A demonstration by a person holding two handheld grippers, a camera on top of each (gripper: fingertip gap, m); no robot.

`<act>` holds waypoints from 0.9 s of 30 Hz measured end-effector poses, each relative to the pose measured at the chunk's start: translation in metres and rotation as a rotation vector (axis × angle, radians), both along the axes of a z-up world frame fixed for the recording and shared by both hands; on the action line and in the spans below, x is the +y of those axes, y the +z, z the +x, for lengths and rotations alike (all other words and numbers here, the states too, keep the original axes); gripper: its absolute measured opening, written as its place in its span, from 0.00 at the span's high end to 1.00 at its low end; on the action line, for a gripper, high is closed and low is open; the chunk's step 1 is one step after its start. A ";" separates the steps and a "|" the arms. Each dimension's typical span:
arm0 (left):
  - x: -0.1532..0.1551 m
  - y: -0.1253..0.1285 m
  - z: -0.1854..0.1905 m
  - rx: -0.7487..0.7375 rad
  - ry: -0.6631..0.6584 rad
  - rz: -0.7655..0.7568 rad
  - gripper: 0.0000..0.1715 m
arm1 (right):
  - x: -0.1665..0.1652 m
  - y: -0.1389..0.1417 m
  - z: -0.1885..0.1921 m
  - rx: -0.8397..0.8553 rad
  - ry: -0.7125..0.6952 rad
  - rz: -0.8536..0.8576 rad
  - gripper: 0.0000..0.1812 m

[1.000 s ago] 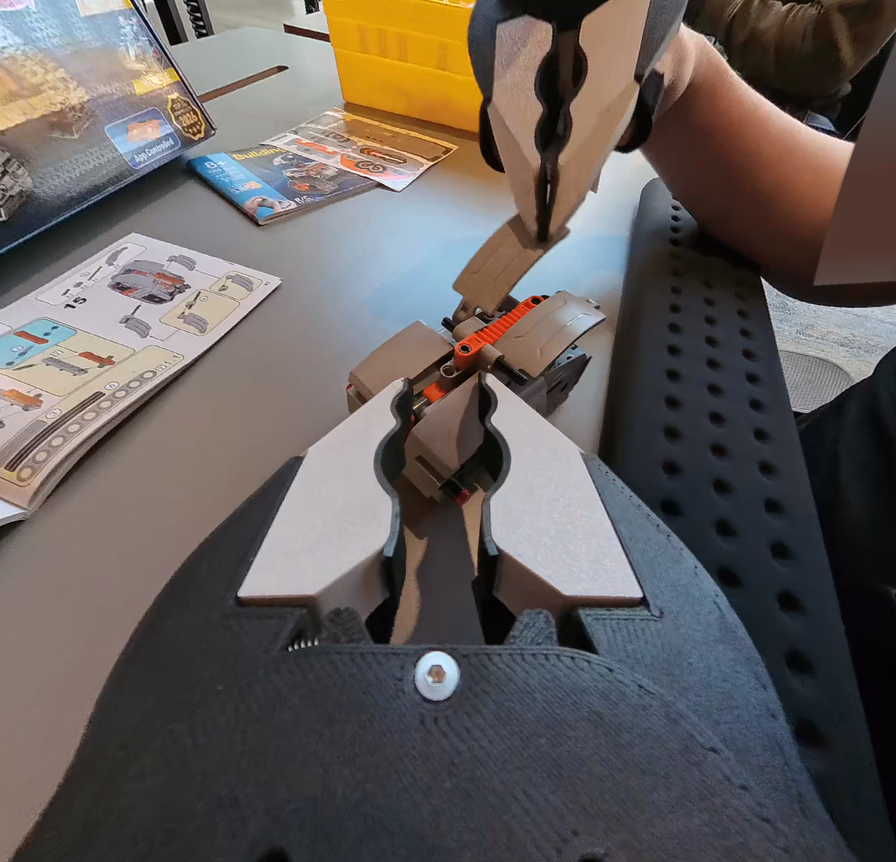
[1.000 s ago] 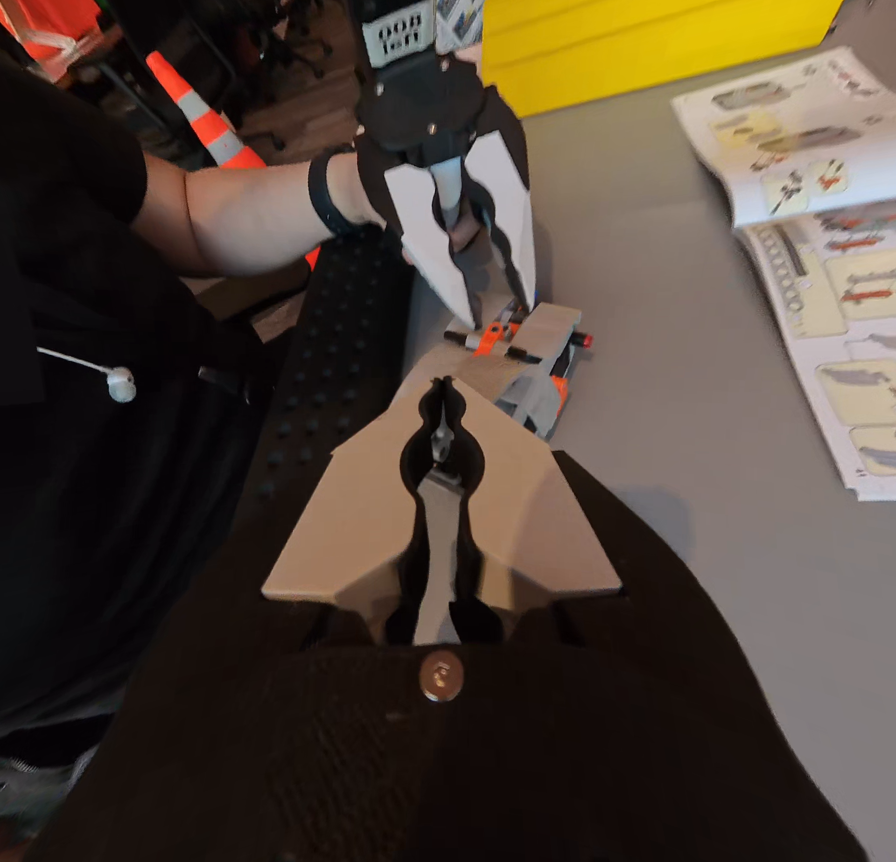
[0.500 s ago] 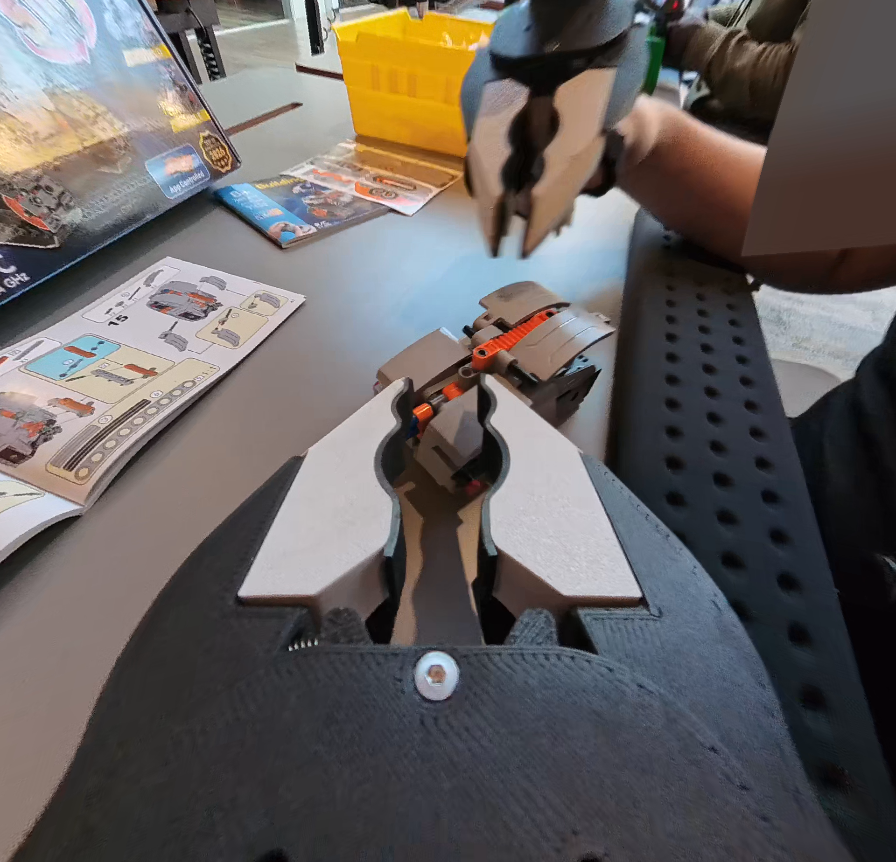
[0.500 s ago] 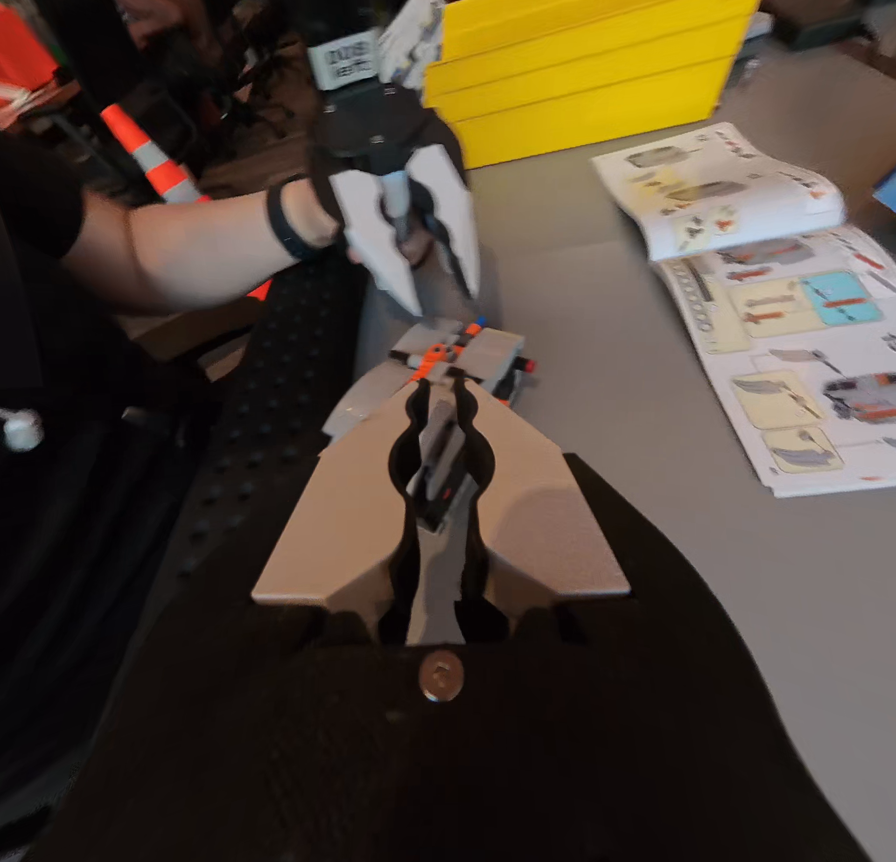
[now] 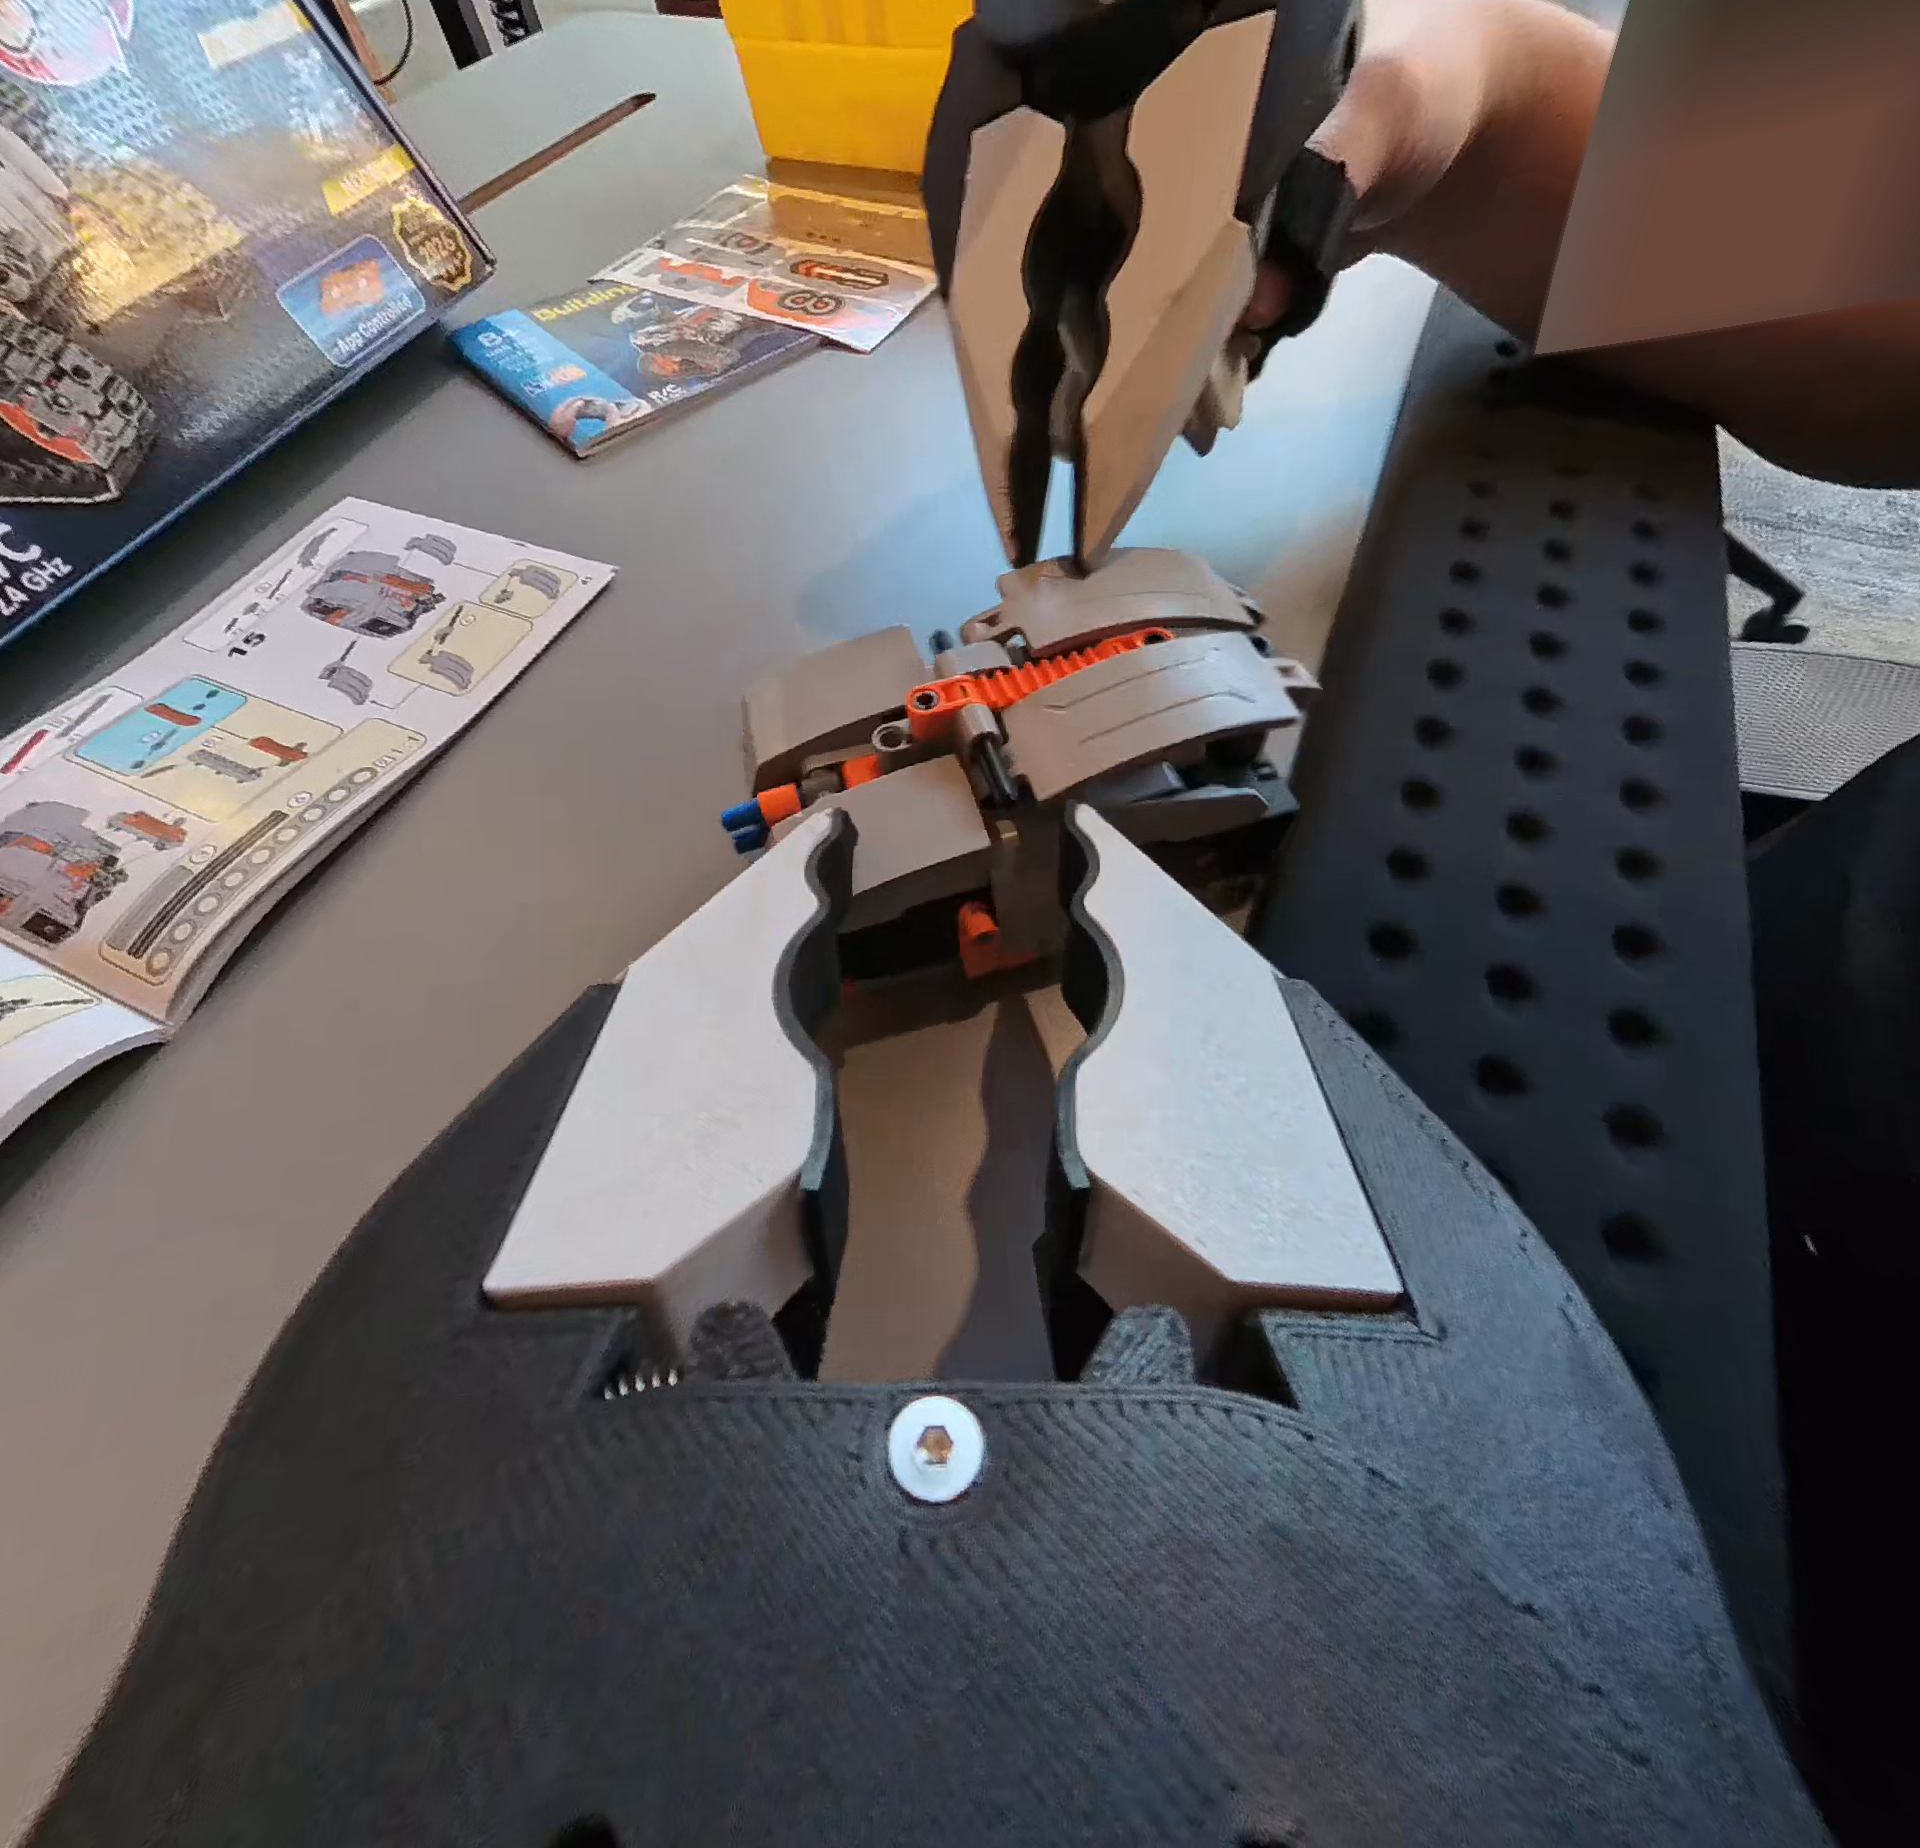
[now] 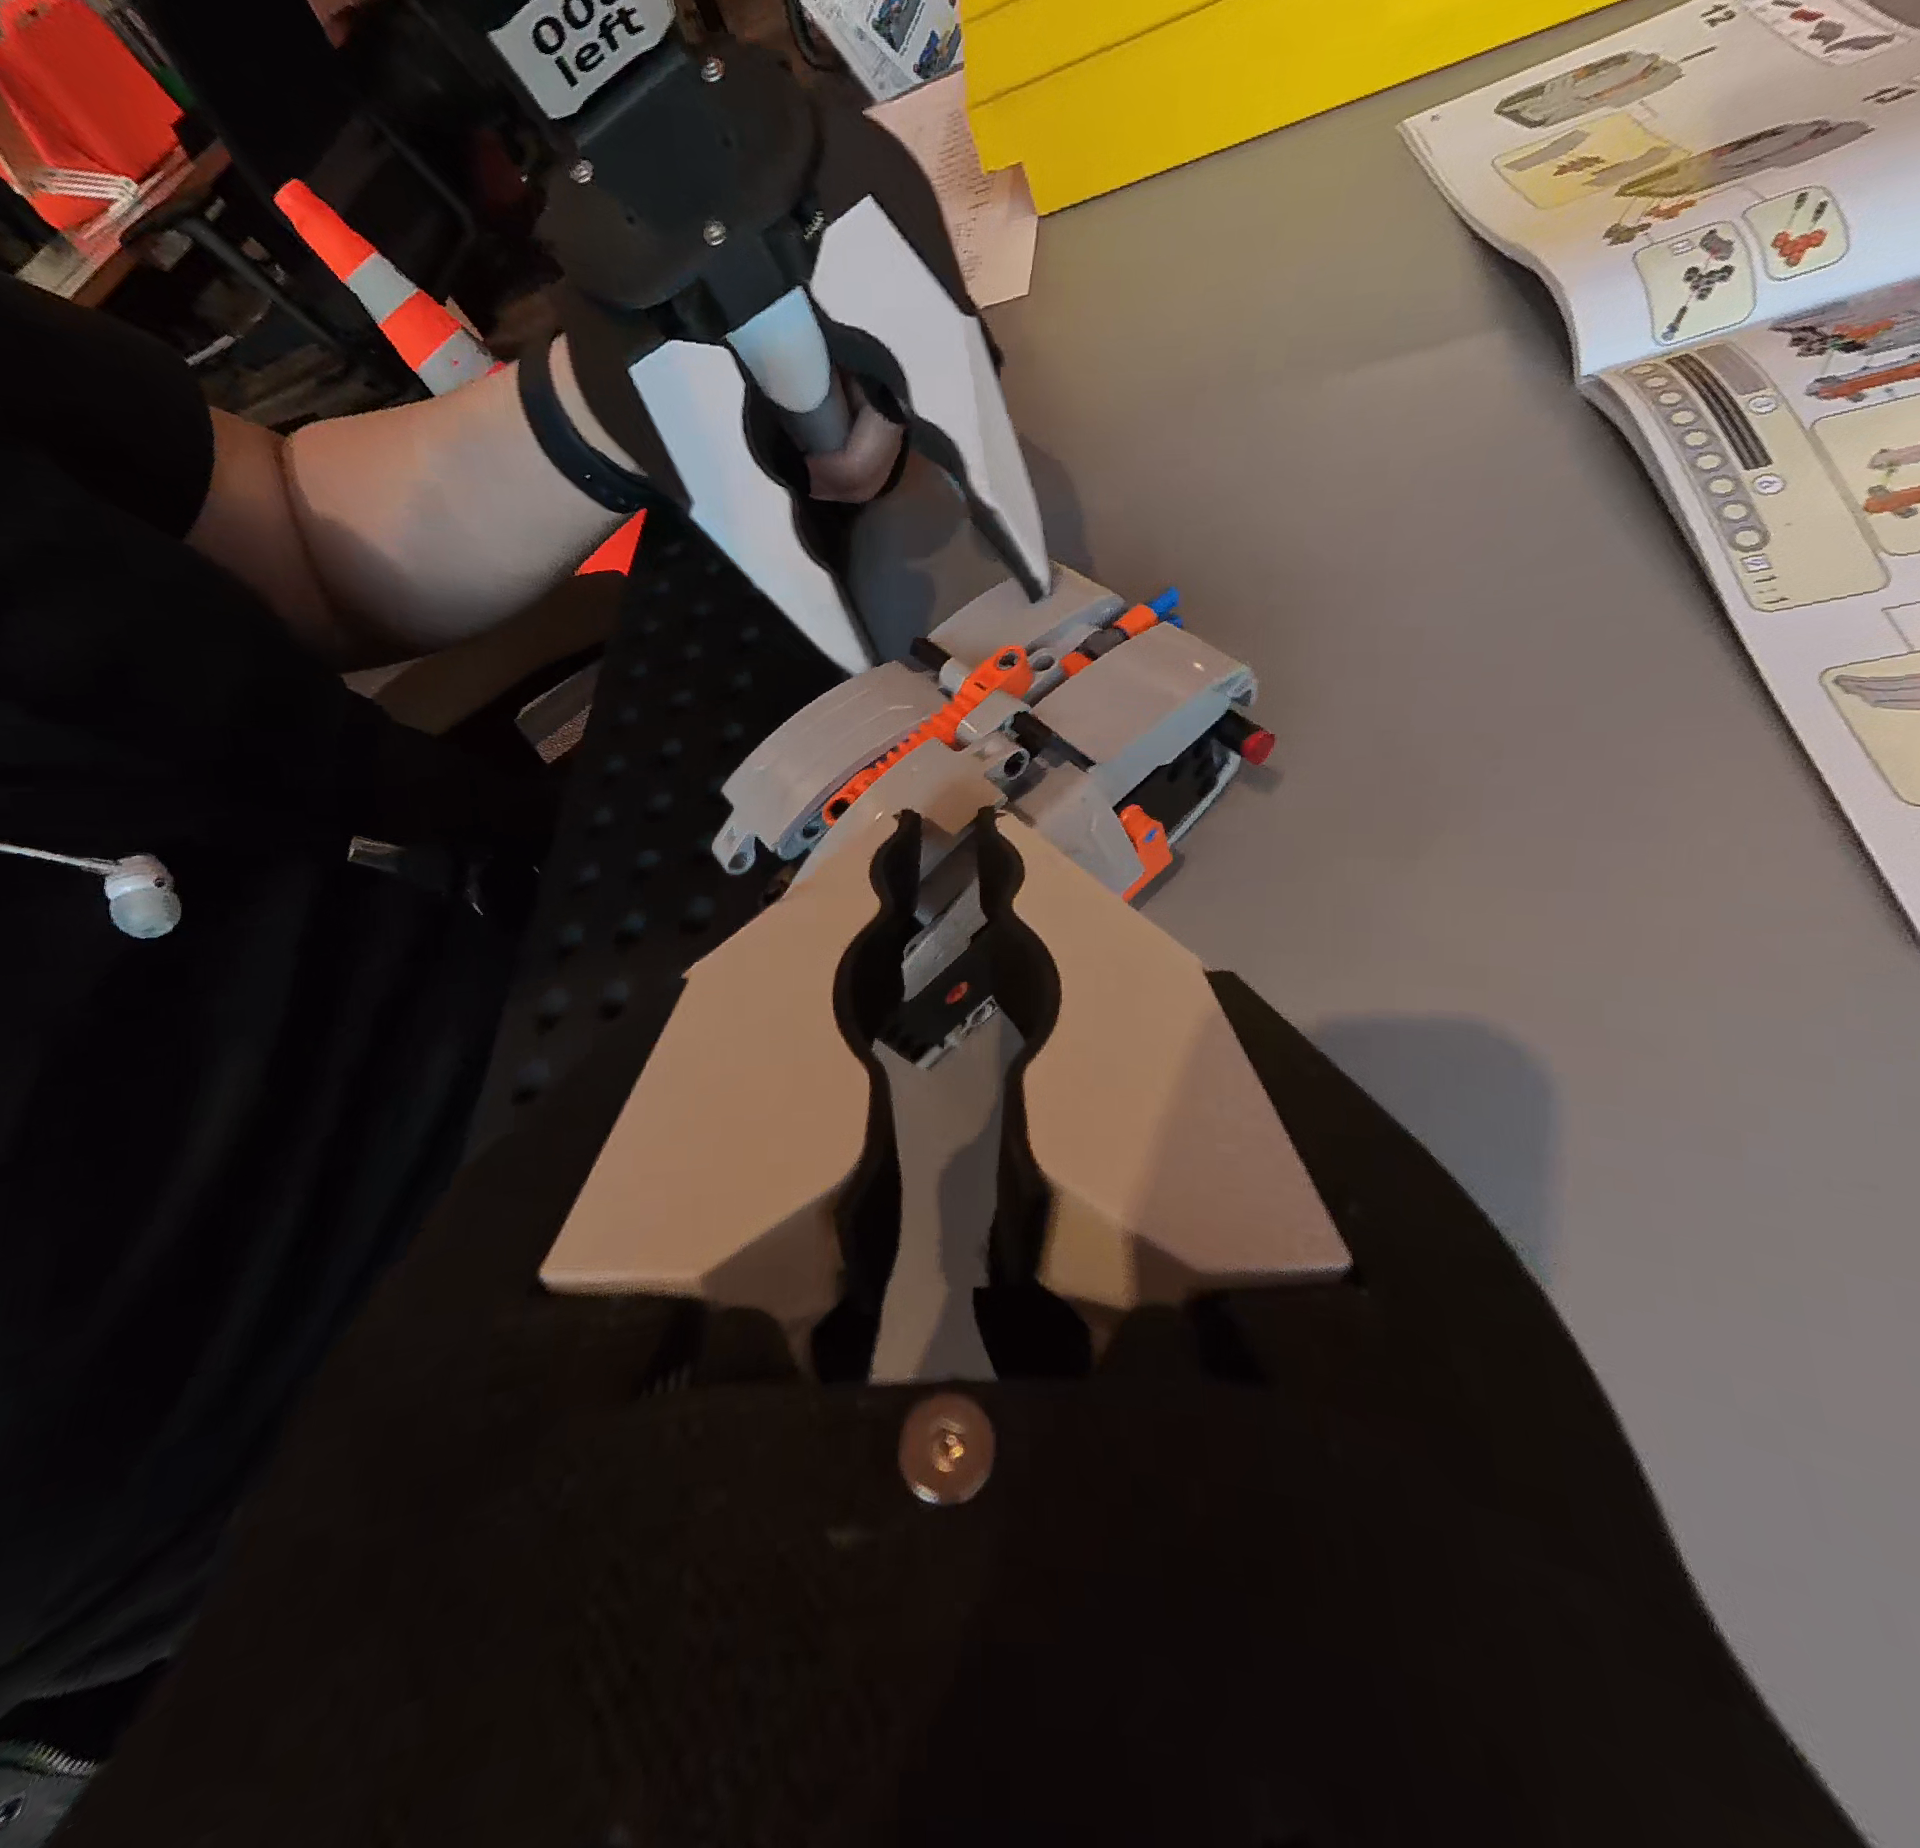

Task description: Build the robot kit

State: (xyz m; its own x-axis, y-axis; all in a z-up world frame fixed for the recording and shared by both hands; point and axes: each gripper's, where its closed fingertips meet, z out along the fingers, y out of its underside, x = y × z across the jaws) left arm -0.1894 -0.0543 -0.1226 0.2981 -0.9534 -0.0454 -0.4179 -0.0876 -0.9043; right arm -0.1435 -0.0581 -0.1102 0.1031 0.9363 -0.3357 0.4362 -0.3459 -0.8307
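While the grey and orange brick model (image 5: pixel 1023 728) sits on the grey bench (image 5: pixel 582 863) right by the black perforated mat (image 5: pixel 1558 863), my left tool (image 5: pixel 951 837) is spread wide around its near end, fingers on either side, not squeezing. My right tool (image 6: pixel 945 827) comes down from the other side, jaws only a little apart, tips touching a curved grey panel on top. Open instruction booklet (image 5: pixel 239 728) is off to my left, yellow bin (image 5: pixel 831 42) further back.
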 end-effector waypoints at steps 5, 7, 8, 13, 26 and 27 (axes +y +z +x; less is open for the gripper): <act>0.012 -0.003 -0.010 -0.014 0.033 -0.010 0.80 | -0.006 0.000 0.000 -0.004 -0.003 0.007 0.91; 0.018 -0.004 -0.018 -0.019 0.079 -0.050 0.76 | -0.013 -0.003 0.000 -0.007 0.025 -0.012 0.92; 0.020 -0.003 -0.022 -0.023 0.104 -0.067 0.80 | -0.016 -0.004 0.000 -0.005 0.035 -0.021 0.92; 0.010 0.016 -0.025 -0.039 0.142 0.014 0.82 | -0.024 -0.004 0.004 -0.027 0.069 0.101 0.89; -0.037 0.025 0.014 -0.101 0.108 -0.099 0.64 | -0.034 0.002 0.011 0.039 0.121 0.480 0.61; -0.036 0.024 0.016 -0.103 0.107 -0.088 0.63 | -0.034 0.001 0.011 0.035 0.122 0.500 0.60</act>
State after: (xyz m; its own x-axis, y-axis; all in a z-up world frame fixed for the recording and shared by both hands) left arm -0.1739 -0.0904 -0.0985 0.3966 -0.9151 0.0732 -0.3078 -0.2076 -0.9285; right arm -0.1329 -0.0916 -0.1091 -0.0205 0.9877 0.1551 0.4180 0.1494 -0.8961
